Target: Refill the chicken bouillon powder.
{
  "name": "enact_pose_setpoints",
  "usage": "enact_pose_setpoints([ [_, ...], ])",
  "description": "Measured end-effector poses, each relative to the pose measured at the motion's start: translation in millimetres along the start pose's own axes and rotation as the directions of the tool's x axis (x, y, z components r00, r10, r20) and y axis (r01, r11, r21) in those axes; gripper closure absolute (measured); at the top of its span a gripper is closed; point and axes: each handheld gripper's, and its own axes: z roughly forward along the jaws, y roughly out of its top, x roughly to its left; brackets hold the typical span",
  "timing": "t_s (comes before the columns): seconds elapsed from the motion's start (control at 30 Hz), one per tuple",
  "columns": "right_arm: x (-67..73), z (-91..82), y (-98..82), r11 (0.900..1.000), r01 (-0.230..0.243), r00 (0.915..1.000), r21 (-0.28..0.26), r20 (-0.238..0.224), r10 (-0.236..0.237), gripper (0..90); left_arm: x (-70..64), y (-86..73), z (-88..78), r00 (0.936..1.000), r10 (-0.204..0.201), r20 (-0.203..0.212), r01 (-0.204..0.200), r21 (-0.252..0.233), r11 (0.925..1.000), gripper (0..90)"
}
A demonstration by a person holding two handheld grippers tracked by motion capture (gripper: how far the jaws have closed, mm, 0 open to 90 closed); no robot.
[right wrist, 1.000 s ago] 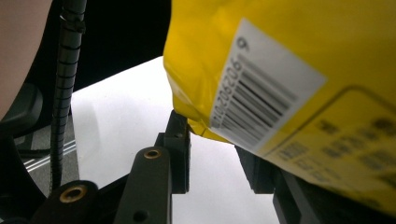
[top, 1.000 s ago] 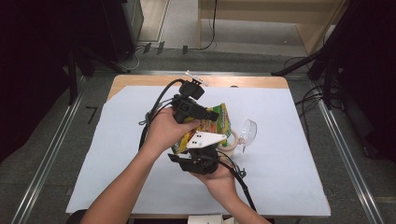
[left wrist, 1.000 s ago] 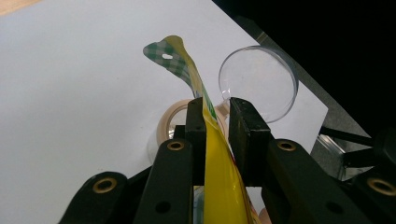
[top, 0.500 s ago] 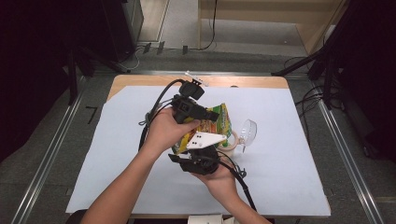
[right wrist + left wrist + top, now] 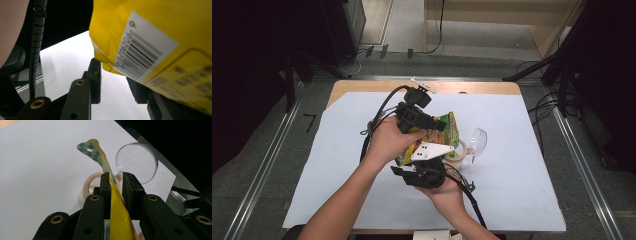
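A yellow snack bag point(image 5: 439, 134) hangs above the middle of the white tabletop point(image 5: 522, 190), its long axis running away from the left gripper point(image 5: 115, 182), whose jaws pinch its edge. The right gripper point(image 5: 117, 82) waits just beneath, jaws parted around a lower corner without pressing. A tape roll point(image 5: 90, 185) and clear lid point(image 5: 137, 162) lie beyond.

Showing black, blocky bodies on the left gripper point(image 5: 439, 124) and right gripper point(image 5: 443, 159), brass-ringed screw holes along the jaw arms, a grey three-cornered plate point(image 5: 432, 150), black ribbed cables point(image 5: 377, 120) trailing; wearing no sleeves.
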Motion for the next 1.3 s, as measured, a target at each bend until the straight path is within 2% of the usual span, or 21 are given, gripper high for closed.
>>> enact_pose_setpoints([
  [0.6, -0.5, -1.2, -2.0, 1.0, 0.003, 1.0, -0.004, 0.003, -0.003, 69.3, -2.9, -0.6, 0.6, 1.0, 0.008, 0.0, -0.008, -0.002, 1.0, 78.7],
  [0.77, -0.7, -1.9, -2.0, 1.0, 0.028, 0.9994, -0.004, 0.02, -0.028, 69.5, -6.4, -0.5, -1.6, 0.9997, 0.024, 0.0, -0.024, -0.018, 0.9995, 78.7],
  [1.1, 0.6, -2.4, 1.5, 1.0, 0.02, 0.9996, -0.003, 0.019, -0.019, 69.5, -2.0, 2.2, -3.4, 0.9999, 0.009, 0.012, -0.008, -0.015, 0.9999, 78.8],
  [1.3, -2.4, -0.9, 5.5, 1.0, 0.003, 1.0, 0.011, 0.006, -0.003, 69.5, 5.0, 3.6, -1.9, 0.9994, -0.019, 0.03, 0.019, -0.005, 0.9998, 78.7],
])
